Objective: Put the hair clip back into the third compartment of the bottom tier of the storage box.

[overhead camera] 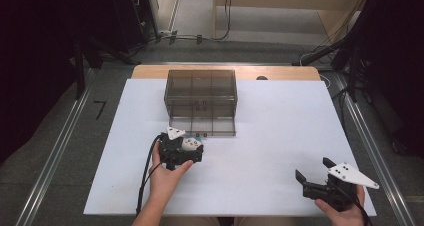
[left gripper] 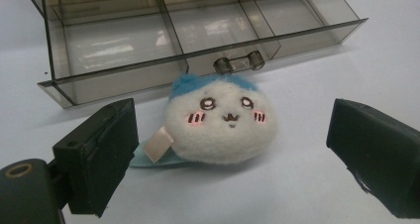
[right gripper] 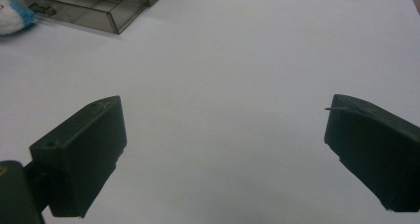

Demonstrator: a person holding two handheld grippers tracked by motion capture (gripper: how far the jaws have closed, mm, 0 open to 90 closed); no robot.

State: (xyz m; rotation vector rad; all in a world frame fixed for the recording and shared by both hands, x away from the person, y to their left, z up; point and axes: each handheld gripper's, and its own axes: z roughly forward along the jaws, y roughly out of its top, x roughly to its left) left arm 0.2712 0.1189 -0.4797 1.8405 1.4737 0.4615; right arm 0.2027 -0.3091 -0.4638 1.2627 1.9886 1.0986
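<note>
White table, big sheet covering most of the top. At the far middle sits a smoky clear box w/ compartments; its drawer is pulled out toward the person, handle facing front, compartments w/ nothing visible in them.

Left gripper held low just in front of the drawer. Jaws stand apart, not clamped on anything; the plush toy lies on the table between them, gap on each side, no pad touching. Toy = round white head, blue top, pink cheeks, small tag at its side; just beside the drawer front, close to the handle.

Right gripper well apart, near-right corner of table, jaws wide, nothing between them, only bare sheet below.
</note>
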